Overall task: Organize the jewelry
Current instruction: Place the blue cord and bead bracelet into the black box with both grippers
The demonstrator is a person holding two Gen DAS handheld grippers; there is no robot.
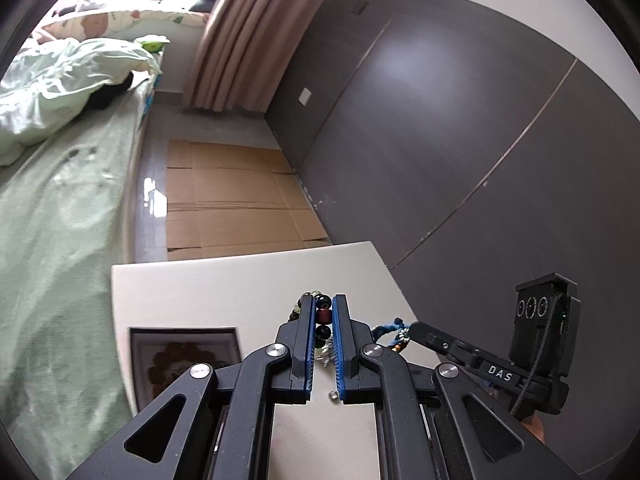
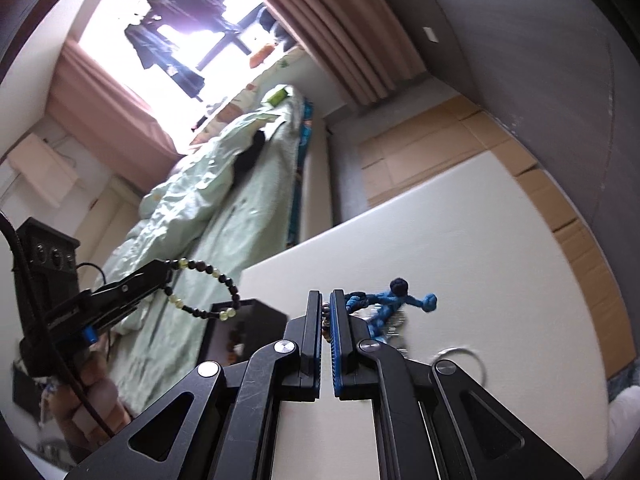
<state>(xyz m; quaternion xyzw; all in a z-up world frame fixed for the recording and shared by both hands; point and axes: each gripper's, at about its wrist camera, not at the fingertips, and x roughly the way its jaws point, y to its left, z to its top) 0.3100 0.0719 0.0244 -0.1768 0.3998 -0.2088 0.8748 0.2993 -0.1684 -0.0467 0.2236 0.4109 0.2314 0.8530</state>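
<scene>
My left gripper (image 1: 323,305) is shut on a bracelet of dark and pale green beads (image 1: 323,315), held above the white table (image 1: 224,292). From the right wrist view that gripper (image 2: 166,270) shows at the left with the bead bracelet (image 2: 212,280) hanging as a loop. My right gripper (image 2: 326,298) is shut on a blue knotted cord bracelet (image 2: 384,302) with small beads, lifted over the table (image 2: 480,240). The right gripper (image 1: 412,330) shows at the right in the left wrist view, holding the blue cord (image 1: 394,330).
A dark jewelry box (image 1: 184,356) lies open on the table's left part; it also shows in the right wrist view (image 2: 240,334). A silver ring (image 2: 460,360) and a small metal bead (image 1: 332,397) lie on the table. A bed (image 1: 60,240) stands beyond; flattened cardboard (image 1: 232,200) covers the floor.
</scene>
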